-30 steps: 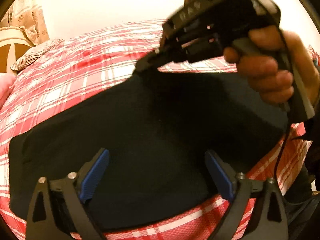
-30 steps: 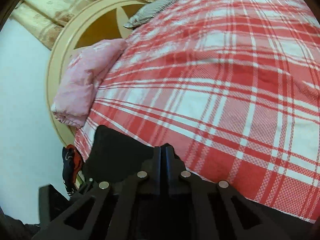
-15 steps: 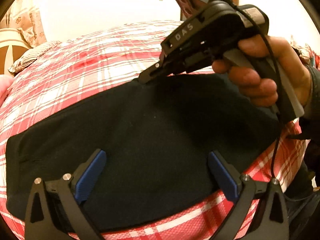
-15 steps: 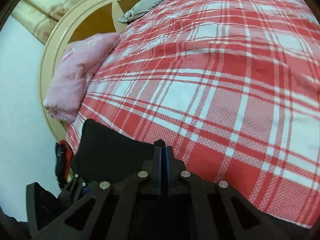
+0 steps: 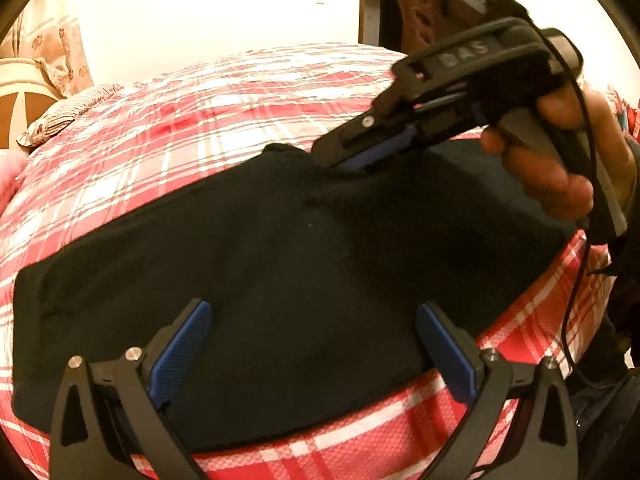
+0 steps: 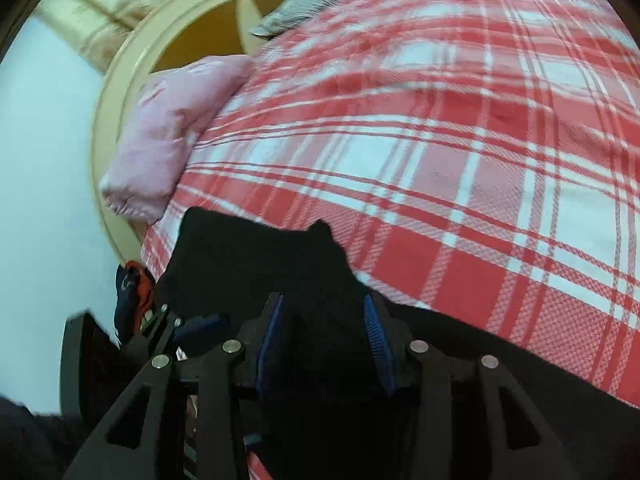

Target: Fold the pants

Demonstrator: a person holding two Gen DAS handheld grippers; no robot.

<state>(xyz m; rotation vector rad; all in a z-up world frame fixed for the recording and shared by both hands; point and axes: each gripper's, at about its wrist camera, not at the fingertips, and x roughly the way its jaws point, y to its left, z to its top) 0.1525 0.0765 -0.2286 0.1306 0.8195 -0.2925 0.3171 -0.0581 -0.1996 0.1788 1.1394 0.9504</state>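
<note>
The pants, black and folded, are laid flat on the red plaid bedspread. The left gripper is held over the near edge, jaws wide apart. The right gripper is positioned at the far edge, its jaws opening, fabric between them unpressed.

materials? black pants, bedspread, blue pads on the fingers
Pants: soft matte knit, maybe fleece; no sheen, thick rounded edges.
Bedspread: woven cloth, probably cotton; red-and-white plaid with visible weave grain.
Pads: blue, ribbed, matte, likely rubber or soft plastic, on hard black plastic fingers.
</note>
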